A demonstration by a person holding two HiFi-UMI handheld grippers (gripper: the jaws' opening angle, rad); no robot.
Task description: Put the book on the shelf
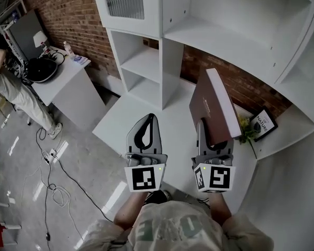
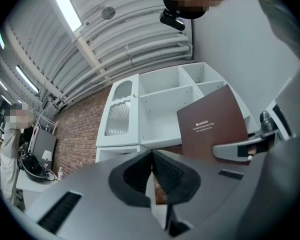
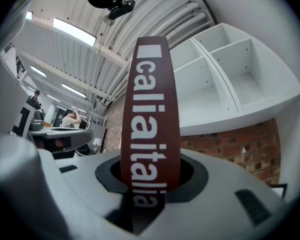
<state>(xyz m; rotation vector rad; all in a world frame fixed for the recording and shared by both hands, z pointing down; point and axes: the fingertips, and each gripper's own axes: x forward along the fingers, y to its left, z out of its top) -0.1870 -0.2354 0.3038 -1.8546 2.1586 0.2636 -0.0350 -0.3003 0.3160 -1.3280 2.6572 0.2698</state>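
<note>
left gripper: jaws pressed together, nothing in them. Its own view shows the ribbed pads meeting at the tips.
right gripper: pinching the lower end of the book. Its own view has the spine standing right between the two pads.
where the book is: up in the air in front of the white shelf, out over the white counter. It's on none of the boards.
head view only: you get the whole layout here. The book is tilted with its pale page edge showing. A little framed sign and some yellow flowers sit just to its right. A person stands by a desk at far left, and cables run over the floor.
left gripper view only: this one catches the flat cover, plain dark brown with a small line of white print. One grey finger of the right gripper lies across its lower edge, with the shelf compartments behind.
right gripper view only: spine dead on, brown with big white letters reading "caliaitalia". The open shelf boxes are off to the right, with a brick wall below them.
how the book looks: thin hardback, reddish brown, closed.
</note>
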